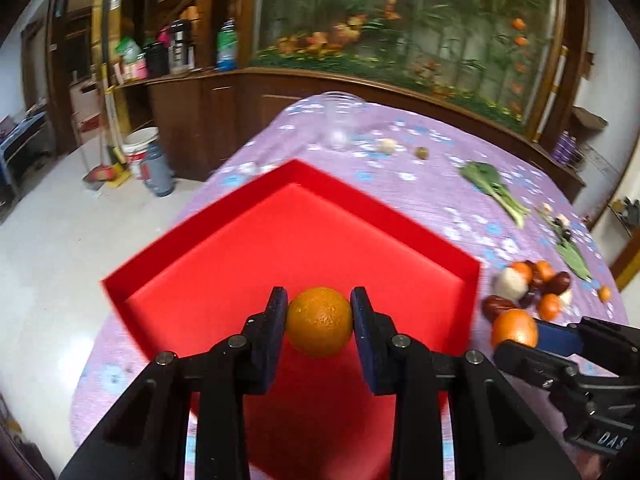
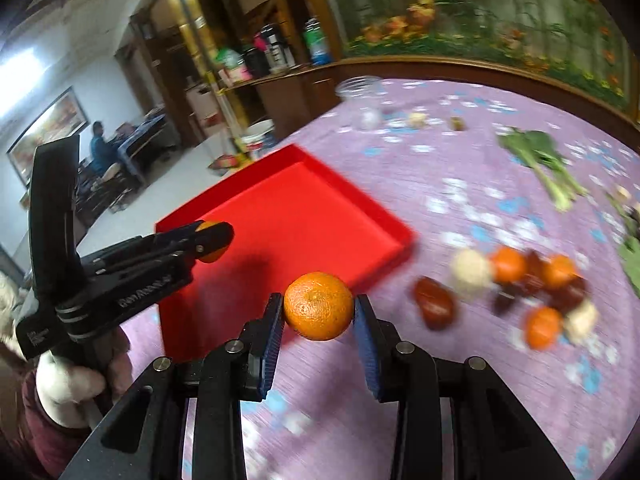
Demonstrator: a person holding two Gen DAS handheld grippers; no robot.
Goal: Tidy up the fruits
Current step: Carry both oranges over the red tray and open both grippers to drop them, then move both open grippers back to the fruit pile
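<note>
My left gripper (image 1: 319,312) is shut on a small orange (image 1: 320,322) and holds it above the red tray (image 1: 192,236). Seen from the right wrist, that gripper (image 2: 214,240) hangs over the tray's near left corner with its orange (image 2: 212,255) partly hidden by the fingers. My right gripper (image 2: 318,312) is shut on a second orange (image 2: 319,306), above the purple cloth just outside the tray's (image 2: 372,208) near edge. It enters the left wrist view at the right (image 1: 532,330), with its orange (image 1: 514,328). A pile of oranges, dark dates and pale round fruits (image 2: 520,284) lies to the right.
The round table has a purple flowered cloth (image 2: 440,184). Leafy greens (image 2: 540,160) lie at the far right. A clear plastic cup (image 2: 360,92) and a few small bits stand at the far edge. A wooden cabinet and the floor lie beyond the table. A person sits far left.
</note>
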